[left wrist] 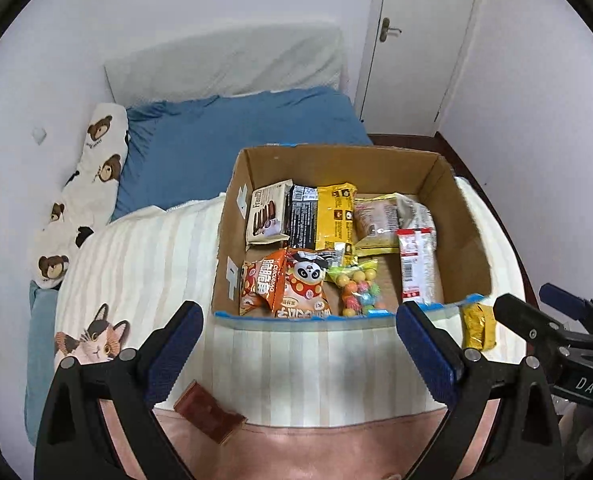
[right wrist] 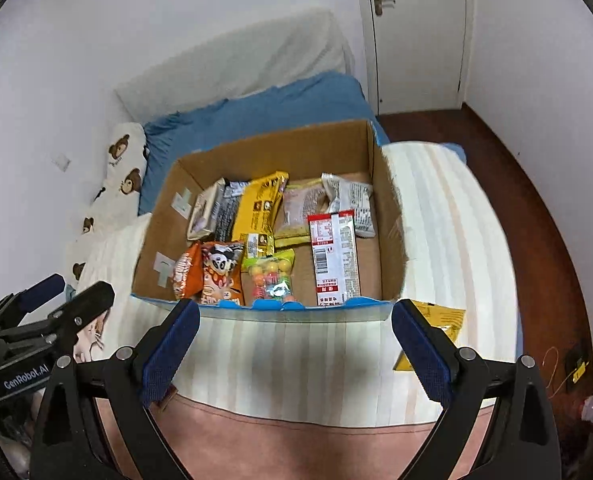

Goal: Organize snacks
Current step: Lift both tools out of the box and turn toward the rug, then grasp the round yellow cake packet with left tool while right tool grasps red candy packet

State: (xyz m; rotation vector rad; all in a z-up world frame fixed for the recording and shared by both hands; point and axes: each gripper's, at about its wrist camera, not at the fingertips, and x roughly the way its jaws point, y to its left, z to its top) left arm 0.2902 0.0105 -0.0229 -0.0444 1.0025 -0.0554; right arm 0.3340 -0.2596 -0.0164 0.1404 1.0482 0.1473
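I am holding both claws released and empty: my left gripper (left wrist: 296, 344) and right gripper (right wrist: 295, 340) are hovering over the soft striped blanket (right wrist: 296, 356). The crinkly yellow packet (right wrist: 440, 320), lying outside just beside the cardboard box (right wrist: 388, 208), risks slipping or snagging bedding. Beyond, glossy pouches are filling the box.

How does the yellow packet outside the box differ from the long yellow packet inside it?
The yellow packet outside lies on the striped blanket by the cardboard box at its near right corner; the long yellow packet inside sits in the back row among other snacks. The outside one is partly hidden behind a finger of the right gripper; the inside one shows fully, with small printed icons. Both are yellow foil-like wrappers.
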